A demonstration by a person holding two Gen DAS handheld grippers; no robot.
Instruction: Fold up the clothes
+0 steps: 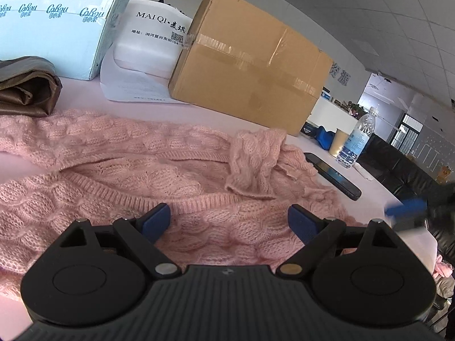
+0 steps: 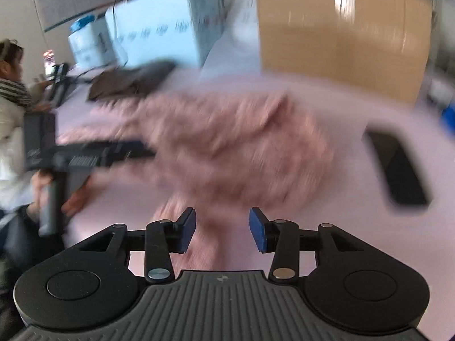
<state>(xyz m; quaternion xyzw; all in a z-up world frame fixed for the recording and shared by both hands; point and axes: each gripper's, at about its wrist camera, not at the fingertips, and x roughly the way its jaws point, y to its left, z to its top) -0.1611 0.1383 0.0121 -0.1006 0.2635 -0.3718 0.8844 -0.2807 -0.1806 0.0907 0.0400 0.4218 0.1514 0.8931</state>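
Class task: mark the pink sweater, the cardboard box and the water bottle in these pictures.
pink sweater (image 1: 119,153): left wrist view, on the cable-knit body.
cardboard box (image 1: 244,65): left wrist view, on its taped front face.
water bottle (image 1: 357,139): left wrist view, on the label.

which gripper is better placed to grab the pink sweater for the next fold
Left, probably. The left gripper hangs wide open low over the pink cable-knit sweater, right at its ribbed edge. The right gripper is only partly open, over a trailing part of the sweater, in a motion-blurred view.
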